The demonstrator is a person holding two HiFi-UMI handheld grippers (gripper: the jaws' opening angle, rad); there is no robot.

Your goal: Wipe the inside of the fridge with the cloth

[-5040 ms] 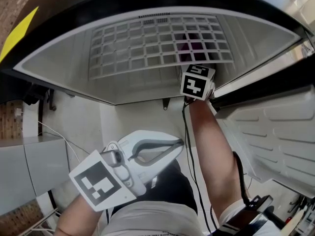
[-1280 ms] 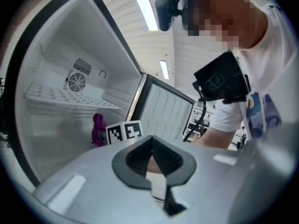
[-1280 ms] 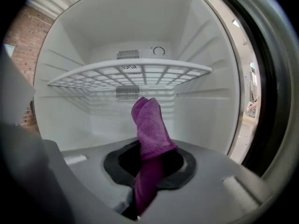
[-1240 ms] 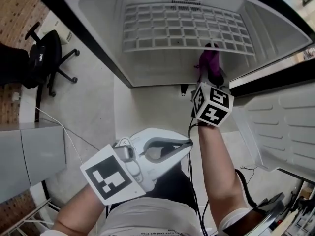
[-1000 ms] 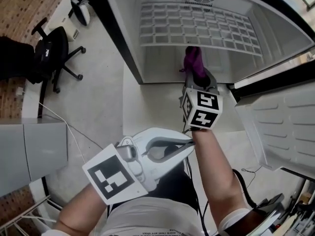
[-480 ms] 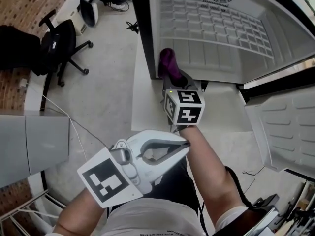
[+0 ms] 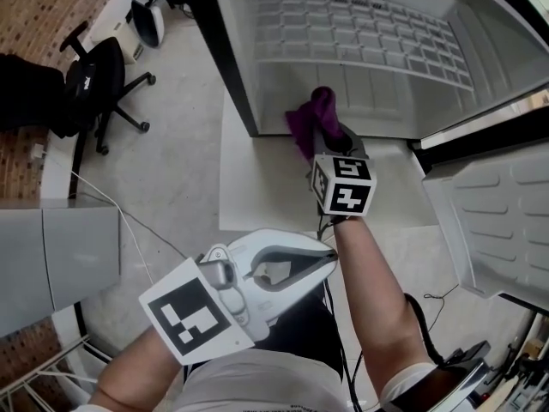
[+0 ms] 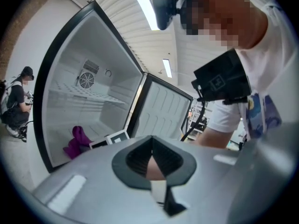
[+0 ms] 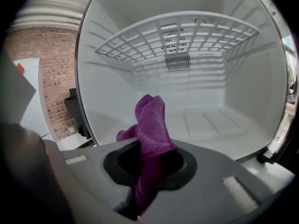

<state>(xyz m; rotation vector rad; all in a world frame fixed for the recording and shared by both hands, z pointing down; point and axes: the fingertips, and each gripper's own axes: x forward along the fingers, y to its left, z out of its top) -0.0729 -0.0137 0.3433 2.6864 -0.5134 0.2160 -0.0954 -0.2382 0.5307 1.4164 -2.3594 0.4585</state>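
One cloth (image 9: 150,118) between right gripper (image 9: 145,169) jaws

Fridge (image 9: 107,92) is standing open; its floor panel (image 9: 219,125) is lying bare under the wire shelf (image 9: 140,41), which is capping headroom. Open door (image 7: 489,221) is bounding the right side. Office chair (image 7: 86,80) is sitting well left, probably clear of reach.

One fridge (image 7: 257,93), one shelf (image 7: 369,37), one cloth (image 7: 307,120); two claws: left claw (image 7: 329,257), right claw (image 7: 331,137).
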